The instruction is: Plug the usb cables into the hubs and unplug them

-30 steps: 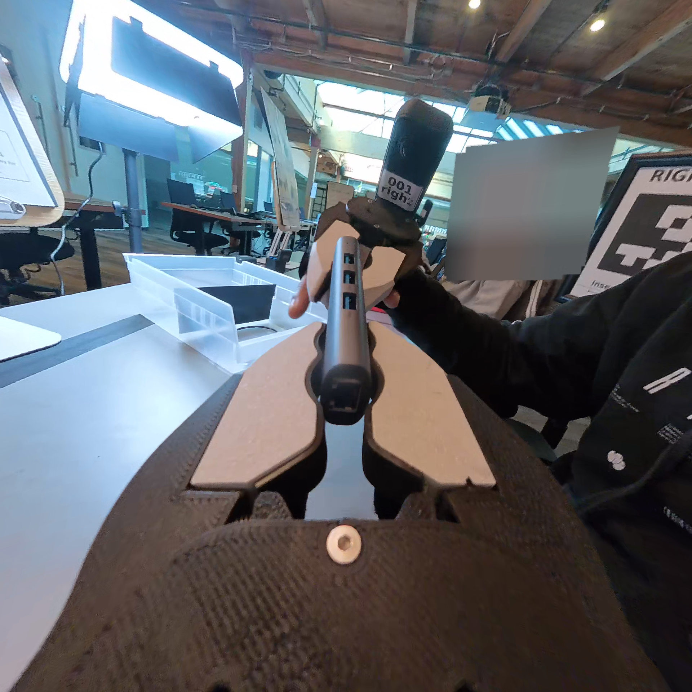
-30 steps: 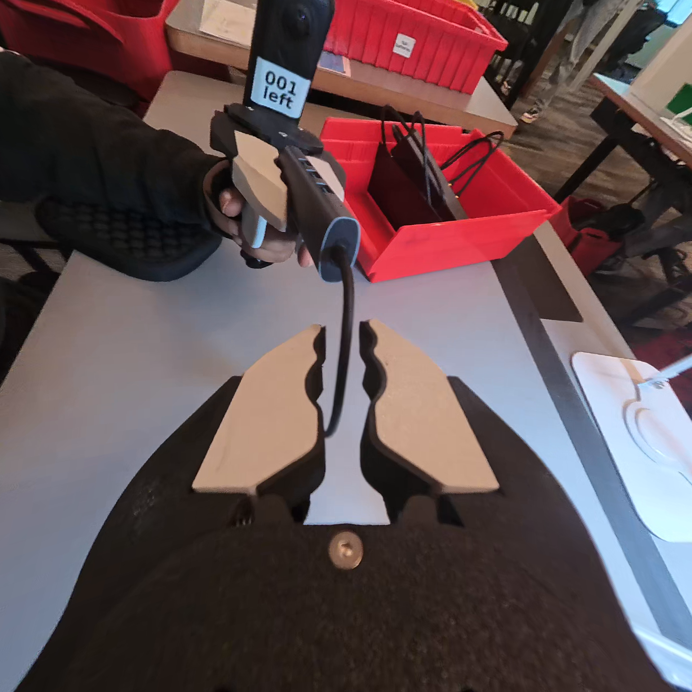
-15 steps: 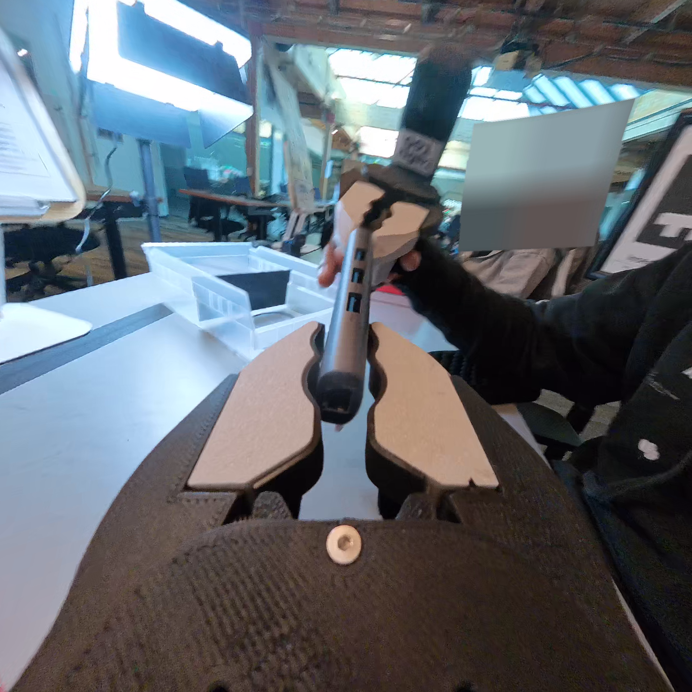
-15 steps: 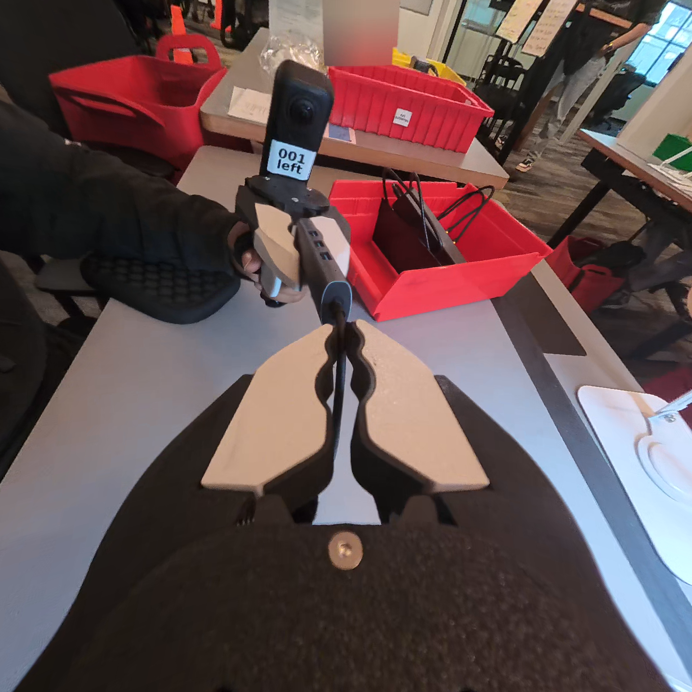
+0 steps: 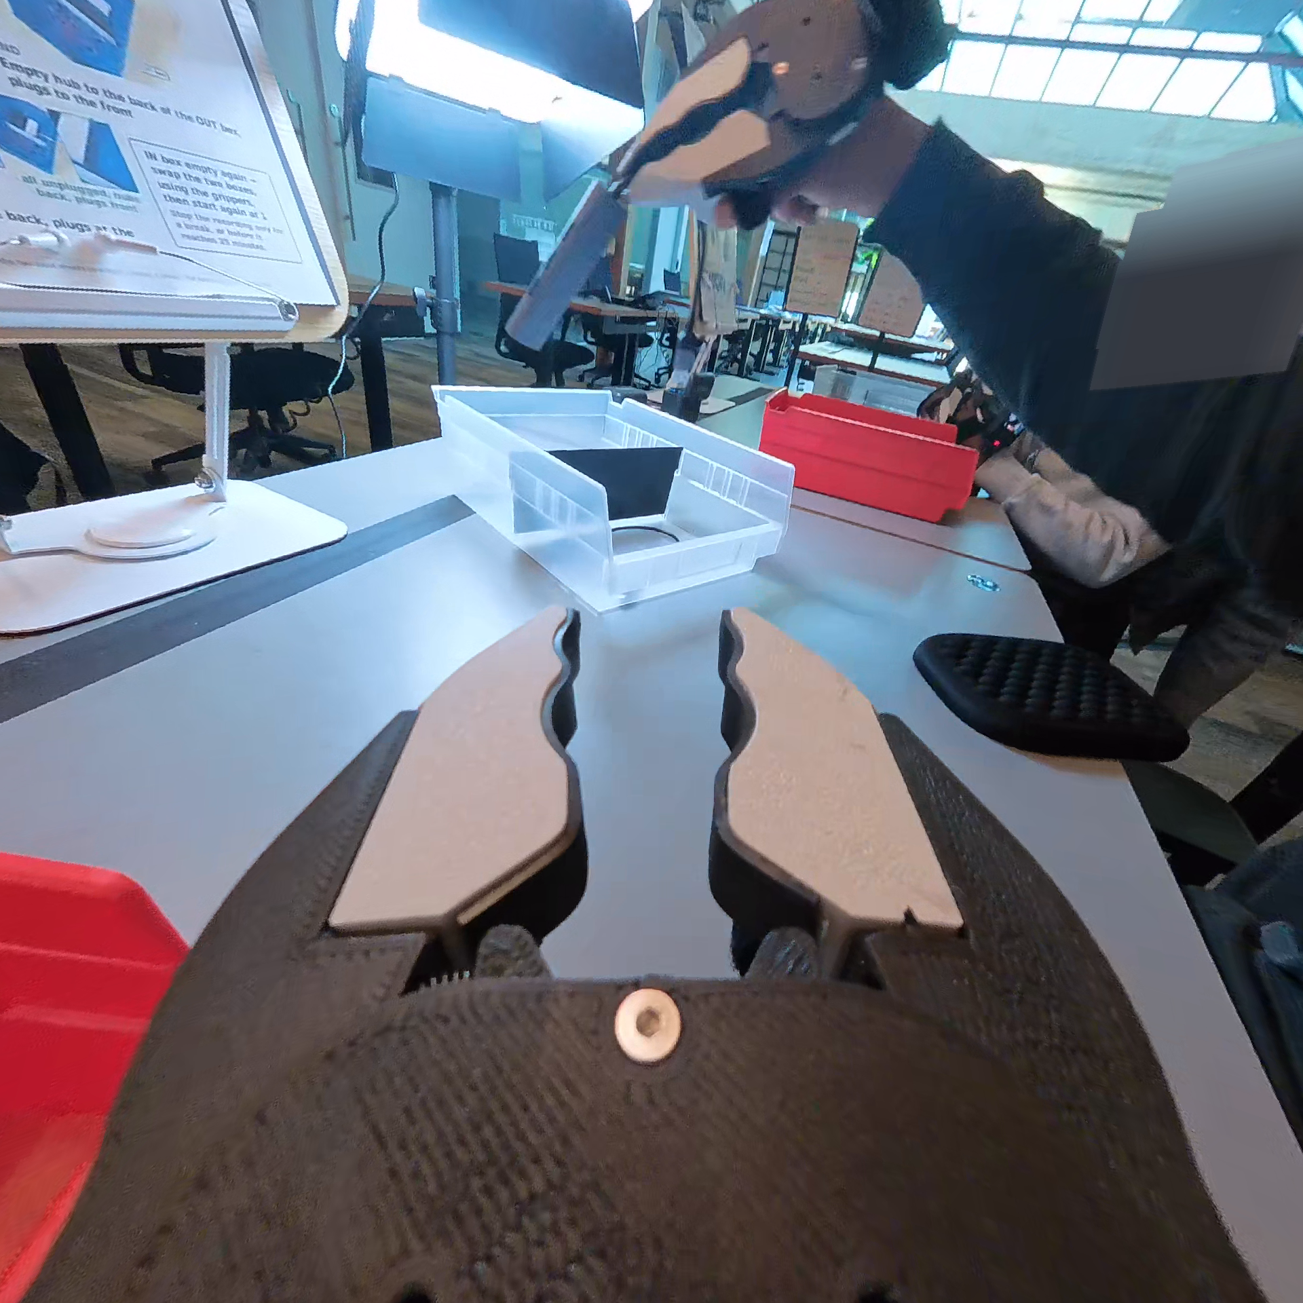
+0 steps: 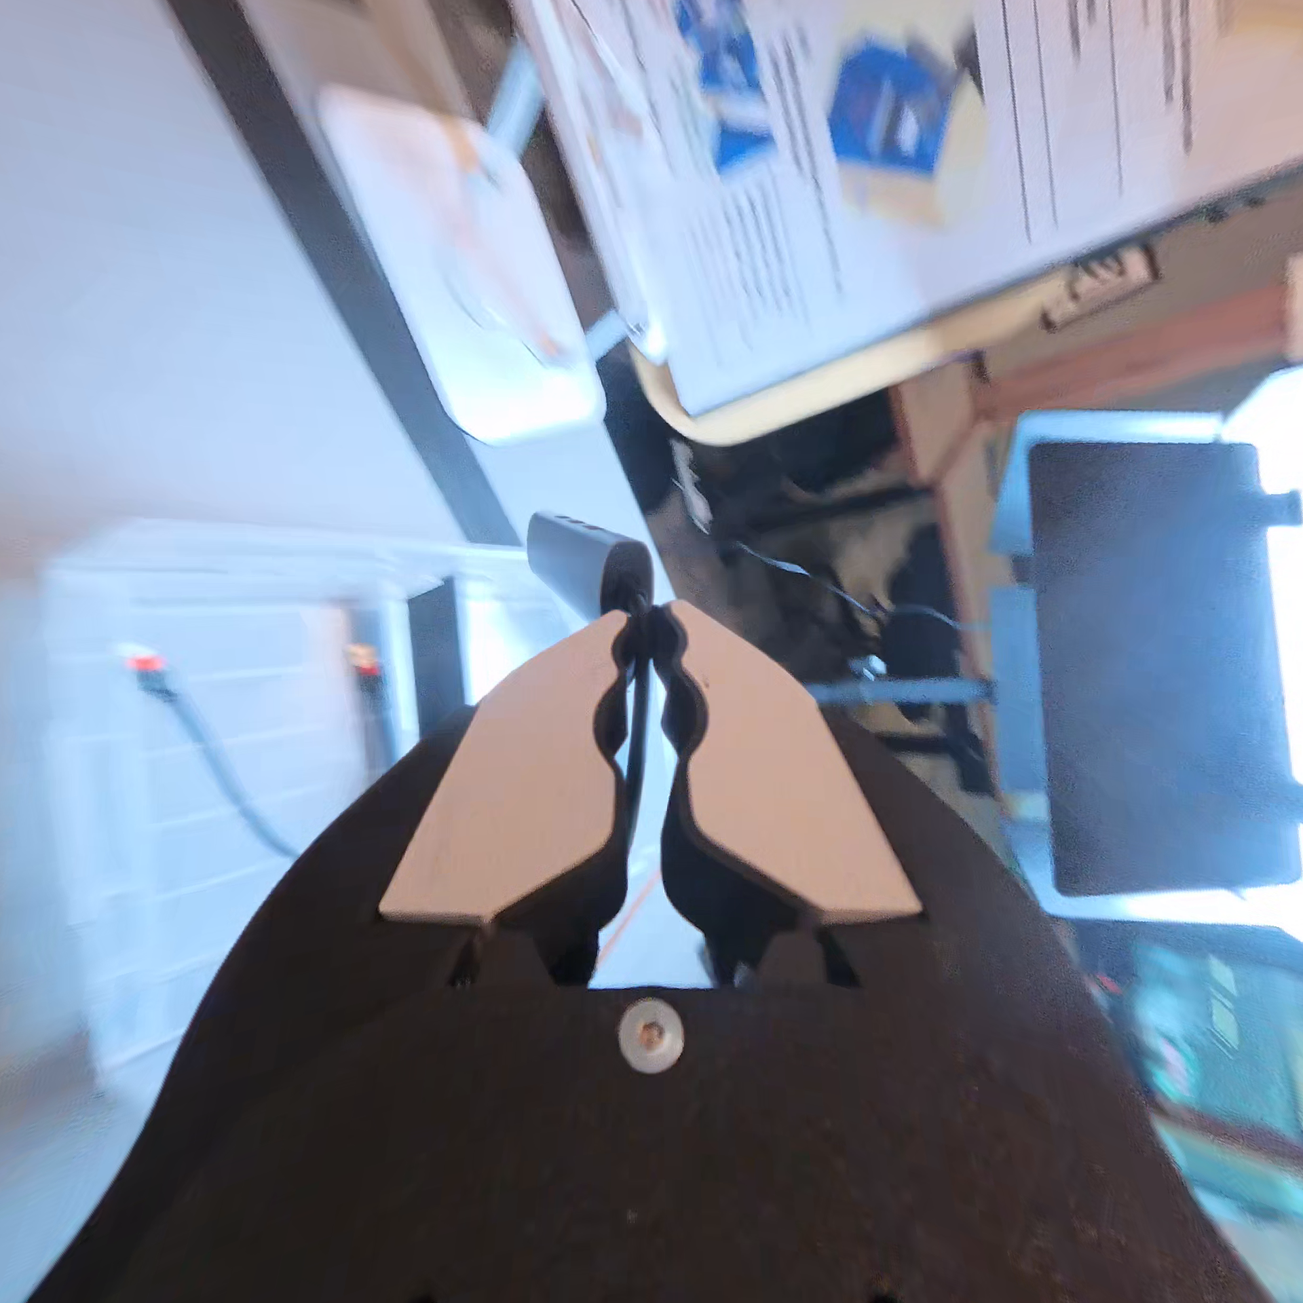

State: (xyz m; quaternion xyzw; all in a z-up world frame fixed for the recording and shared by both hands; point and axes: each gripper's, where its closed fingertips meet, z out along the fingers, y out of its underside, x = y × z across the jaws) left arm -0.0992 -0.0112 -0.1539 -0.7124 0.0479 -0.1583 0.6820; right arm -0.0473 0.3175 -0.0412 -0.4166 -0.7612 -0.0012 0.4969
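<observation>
My left gripper (image 5: 645, 624) is open and empty, low over the grey table (image 5: 211, 705). My right gripper (image 6: 647, 617) is shut on the black cable (image 6: 638, 712) of a dark grey USB hub (image 6: 578, 564), which hangs from the fingertips. In the left wrist view the right gripper (image 5: 627, 176) is raised high, above the clear bin (image 5: 634, 493), with the hub (image 5: 564, 275) dangling below it. The right wrist view is tilted and blurred.
The clear bin has a black divider (image 5: 620, 472) and a cable loop inside. A red bin (image 5: 867, 451) stands behind it, another red bin (image 5: 63, 1022) at my near left. A white stand (image 5: 155, 536) holds an instruction board. A black pad (image 5: 1043, 698) lies at the right edge.
My left gripper let go of the hub and opened, then dropped back low over the table. My right gripper shut on the hub's cable and lifted the hub up and away toward the clear bin.
</observation>
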